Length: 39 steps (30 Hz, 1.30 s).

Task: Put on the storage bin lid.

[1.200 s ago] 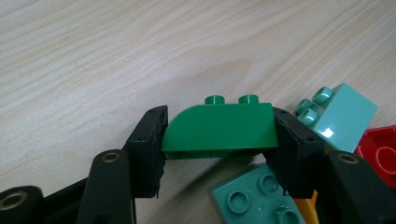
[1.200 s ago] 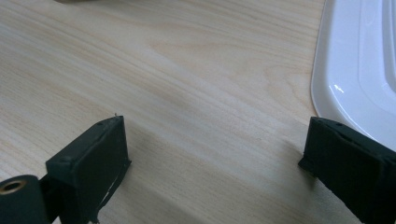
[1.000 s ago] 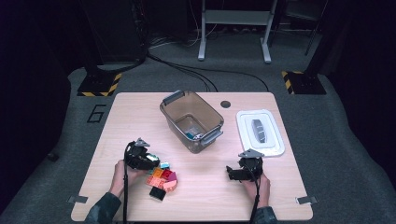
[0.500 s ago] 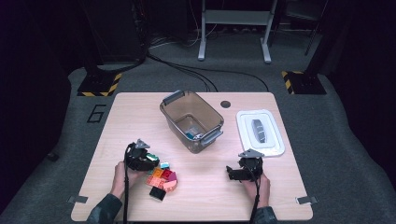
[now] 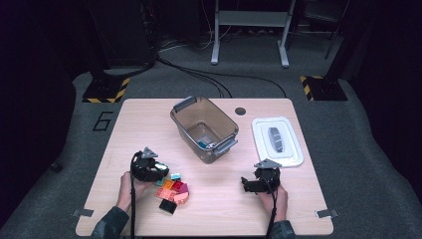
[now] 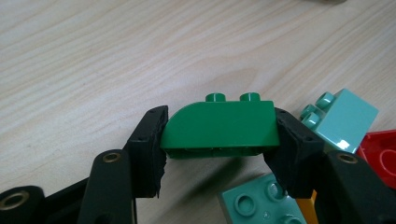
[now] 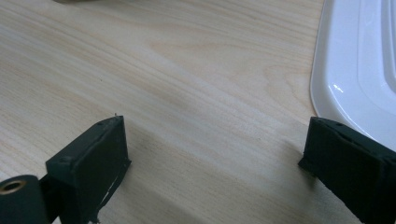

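Left gripper (image 6: 219,140) clamped on green brick (image 6: 219,128), pads pressing both ends, studs pointing away from camera. Brick lifted a little or resting on desk: cannot tell. In high view, left gripper (image 5: 161,172) near front-left part of desk (image 5: 134,124), at the left end of brick pile (image 5: 173,191), held by left hand (image 5: 128,185). Pale green brick (image 6: 343,119) just beside the right jaw in left gripper view, red brick (image 6: 380,149) touching it at frame edge, teal brick (image 6: 261,203) below the green one, sliver of yellow brick (image 6: 306,210) beside it.

Right gripper (image 7: 212,154) released, jaws wide apart, only bare wood between. Right jaw close to lid (image 7: 359,60) rim. In high view, right gripper (image 5: 247,184) near front-right part of desk, held by right hand (image 5: 276,195), lid (image 5: 276,142) just behind it toward the right edge.

Bin (image 5: 204,128) at desk middle, toward the back edge, set at a diagonal, a few small pieces inside, too small to tell. Both grippers well apart from bin. Black brick (image 5: 168,205) at front of pile, nearest the front edge. Cable hole (image 5: 240,111) near back edge, right of bin.
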Motion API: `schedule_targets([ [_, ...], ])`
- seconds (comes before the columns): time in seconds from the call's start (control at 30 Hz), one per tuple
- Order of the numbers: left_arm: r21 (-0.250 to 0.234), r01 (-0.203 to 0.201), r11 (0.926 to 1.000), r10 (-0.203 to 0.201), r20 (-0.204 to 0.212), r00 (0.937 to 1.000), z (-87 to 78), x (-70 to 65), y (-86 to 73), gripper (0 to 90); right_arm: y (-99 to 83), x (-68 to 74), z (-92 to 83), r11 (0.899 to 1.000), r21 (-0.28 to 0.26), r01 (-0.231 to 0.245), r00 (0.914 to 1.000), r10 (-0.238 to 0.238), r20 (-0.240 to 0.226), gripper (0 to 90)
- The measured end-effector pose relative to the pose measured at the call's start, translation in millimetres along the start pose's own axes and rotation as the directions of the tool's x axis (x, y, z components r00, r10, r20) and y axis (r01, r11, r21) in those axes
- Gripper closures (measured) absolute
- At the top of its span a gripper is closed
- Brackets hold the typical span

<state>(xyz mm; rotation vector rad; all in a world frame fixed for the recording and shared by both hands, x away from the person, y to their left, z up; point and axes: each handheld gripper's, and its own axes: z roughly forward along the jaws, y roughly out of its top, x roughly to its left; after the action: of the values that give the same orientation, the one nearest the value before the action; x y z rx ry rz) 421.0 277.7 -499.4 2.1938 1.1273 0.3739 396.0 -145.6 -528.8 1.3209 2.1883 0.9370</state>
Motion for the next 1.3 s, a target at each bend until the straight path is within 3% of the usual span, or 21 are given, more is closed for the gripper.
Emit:
schedule_targets([
  [0.03, -0.010, 0.016, 0.9998, -0.015, 0.003, 0.9999, -0.4, -0.5, 0.6, 43.2, 0.0, 0.1, 0.0, 1.000, 0.000, -0.001, 1.0000, 0.001, 0.000, 5.5],
  [0.7, -0.058, 0.002, 0.9983, 0.001, 0.052, 0.9986, -26.7, 2.2, 31.1, 43.2, 0.2, 0.6, 0.3, 1.000, -0.003, -0.009, 1.0000, 0.009, 0.001, 5.5],
  [0.9, -0.054, -0.038, 0.9978, 0.040, 0.045, 0.9982, -34.9, 3.0, 47.0, 43.2, 0.2, 0.9, 0.4, 1.000, -0.004, -0.013, 0.9999, 0.013, 0.003, 5.5],
  [1.13, -0.070, -0.050, 0.9963, 0.053, 0.052, 0.9972, -46.5, 2.6, 64.7, 43.2, -0.1, -0.3, -0.1, 1.000, 0.001, 0.004, 1.0000, -0.004, -0.001, 5.5],
  [1.17, -0.075, -0.049, 0.9959, 0.053, 0.055, 0.9971, -48.1, 2.3, 67.6, 43.2, 0.2, 0.9, 0.4, 1.000, -0.005, -0.013, 0.9999, 0.013, 0.004, 5.5],
  [1.2, -0.077, -0.050, 0.9957, 0.055, 0.059, 0.9967, -49.7, 2.1, 70.8, 43.1, -0.1, -0.2, -0.1, 1.000, 0.002, 0.003, 1.0000, -0.003, -0.001, 5.5],
  [1.3, -0.083, -0.064, 0.9945, 0.069, 0.057, 0.9960, -54.4, 0.8, 80.0, 43.2, 0.1, 0.6, 0.3, 1.000, -0.002, -0.009, 1.0000, 0.009, 0.002, 5.5],
])
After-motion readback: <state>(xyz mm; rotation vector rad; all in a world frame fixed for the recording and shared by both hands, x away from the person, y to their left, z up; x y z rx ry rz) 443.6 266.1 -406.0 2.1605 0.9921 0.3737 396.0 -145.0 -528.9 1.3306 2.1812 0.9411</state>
